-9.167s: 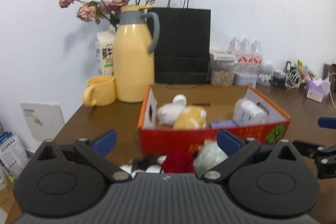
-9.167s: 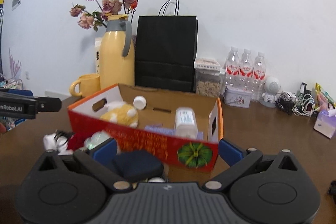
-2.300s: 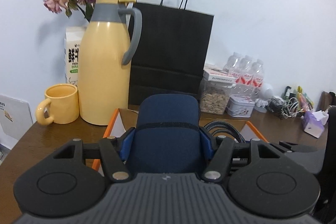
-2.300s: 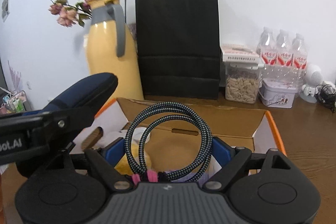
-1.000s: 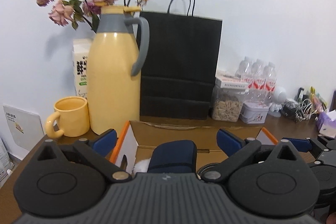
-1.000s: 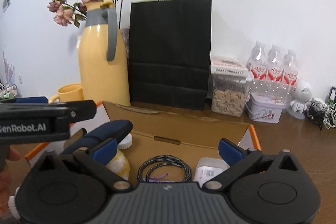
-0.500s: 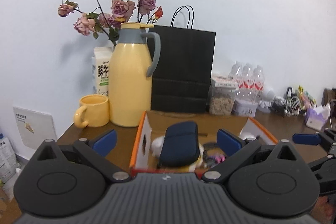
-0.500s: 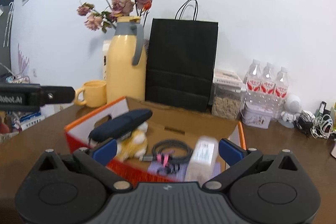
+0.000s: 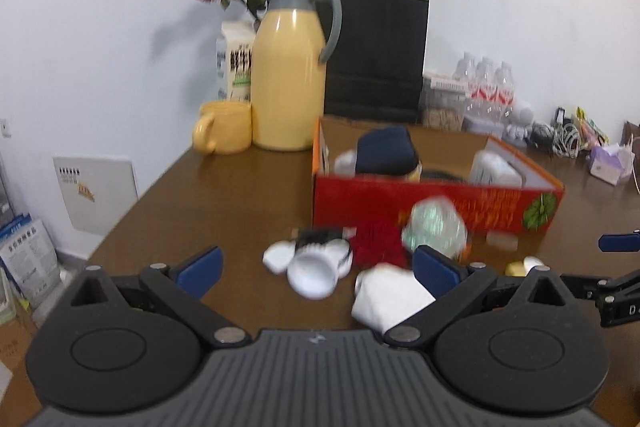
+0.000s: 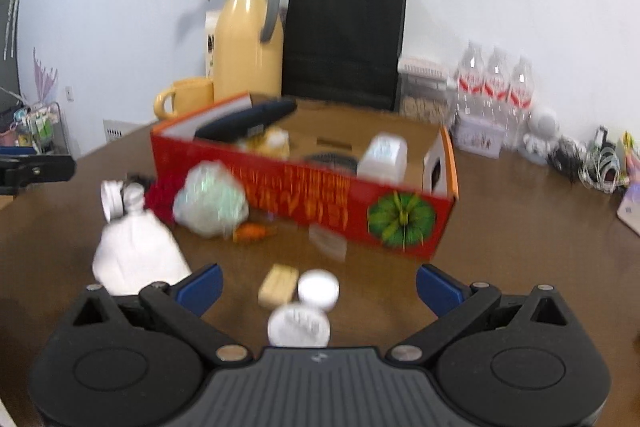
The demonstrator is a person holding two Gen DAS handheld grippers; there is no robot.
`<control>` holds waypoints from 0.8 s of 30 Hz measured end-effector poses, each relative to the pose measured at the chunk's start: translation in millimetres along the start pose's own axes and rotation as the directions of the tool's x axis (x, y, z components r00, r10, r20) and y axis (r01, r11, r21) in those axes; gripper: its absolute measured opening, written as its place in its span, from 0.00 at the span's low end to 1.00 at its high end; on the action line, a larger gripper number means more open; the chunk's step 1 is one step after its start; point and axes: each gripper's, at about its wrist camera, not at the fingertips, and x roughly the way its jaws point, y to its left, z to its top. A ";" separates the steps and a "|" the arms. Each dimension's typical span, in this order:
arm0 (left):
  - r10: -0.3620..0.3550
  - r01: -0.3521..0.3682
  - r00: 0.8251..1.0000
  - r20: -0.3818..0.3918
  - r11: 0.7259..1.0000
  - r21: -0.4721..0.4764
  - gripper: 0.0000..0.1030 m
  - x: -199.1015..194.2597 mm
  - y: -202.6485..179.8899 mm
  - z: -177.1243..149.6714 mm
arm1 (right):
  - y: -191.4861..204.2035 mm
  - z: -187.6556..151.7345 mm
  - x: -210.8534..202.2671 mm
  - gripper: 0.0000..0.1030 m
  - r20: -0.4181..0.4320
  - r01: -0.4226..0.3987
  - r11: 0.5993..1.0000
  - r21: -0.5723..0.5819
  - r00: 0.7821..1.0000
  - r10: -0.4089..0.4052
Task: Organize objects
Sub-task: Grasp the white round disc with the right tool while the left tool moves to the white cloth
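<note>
The red cardboard box (image 9: 436,197) sits on the brown desk (image 9: 224,195), its long printed side facing both cameras. Inside it, a dark blue pouch (image 9: 386,149) leans at the end nearest the yellow thermos (image 9: 290,83), a white bottle (image 9: 498,167) lies at the opposite end, and a coiled black cable (image 10: 330,159) rests between them.

Loose things lie on the desk in front of the box: a pale green crumpled bag (image 10: 210,201) touching its printed side, a red fuzzy item (image 9: 376,243) just beside that bag, a white bundle (image 10: 138,253), a small orange piece (image 10: 250,231), a tan block (image 10: 279,281) and two round white lids (image 10: 318,287), all blurred.

The left gripper (image 9: 316,263) has its fingers spread wide with nothing between them, held above the clutter before the box. The right gripper (image 10: 318,285) is likewise spread wide and empty, the tan block and lids showing between its fingers.

Behind the box stand the thermos, a yellow mug (image 9: 222,133) and a black paper bag (image 9: 376,55).
</note>
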 end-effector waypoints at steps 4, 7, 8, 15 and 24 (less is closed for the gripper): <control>0.006 -0.006 1.000 -0.026 1.000 -0.016 1.00 -5.7 9.3 -15.9 | -0.2 -17.5 5.9 0.99 -0.057 0.011 1.000 0.011 0.998 -0.010; 0.026 -0.028 0.999 -0.041 0.999 -0.031 1.00 -9.2 14.9 -22.1 | 0.9 -25.6 11.1 0.89 -0.083 0.008 1.000 0.014 0.996 -0.007; 0.028 -0.030 0.999 -0.044 0.999 -0.035 1.00 -10.1 16.0 -23.2 | 0.7 -26.8 13.1 0.85 -0.087 0.003 1.000 0.020 0.996 -0.002; 0.038 -0.041 0.998 -0.048 0.998 -0.053 1.00 -16.2 24.3 -26.9 | 0.9 -25.1 22.0 0.58 -0.089 -0.020 0.999 0.044 0.996 0.024; 0.034 -0.037 0.998 -0.054 0.998 -0.056 1.00 -14.3 23.8 -27.6 | 1.3 -25.3 22.1 0.38 -0.066 -0.053 0.996 0.065 0.996 0.057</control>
